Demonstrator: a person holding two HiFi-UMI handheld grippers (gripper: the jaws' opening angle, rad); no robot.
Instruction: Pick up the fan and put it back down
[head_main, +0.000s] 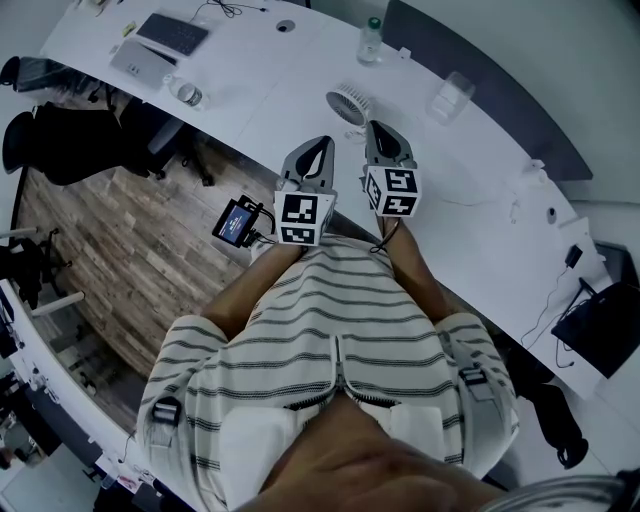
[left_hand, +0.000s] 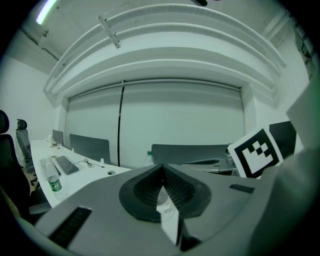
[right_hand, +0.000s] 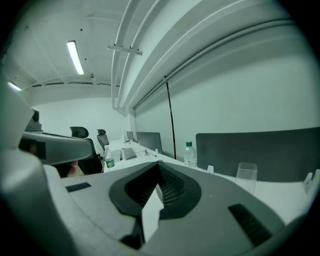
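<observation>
1. While the fan (head_main: 350, 103) stands on the table (head_main: 290, 75) just ahead, the left tool (head_main: 322, 145) and right tool (head_main: 380, 128) are each closed on nothing.
2. Advancing closed, either tip may topple the fan.

The left tool (head_main: 324, 146) and the right tool (head_main: 380, 131) are held side by side out in front of the chest (head_main: 340, 300), pointing away from it and slightly downward. Each has its jaws closed together at the tips, gripping nothing. Both forearms reach forward from the chest.
</observation>
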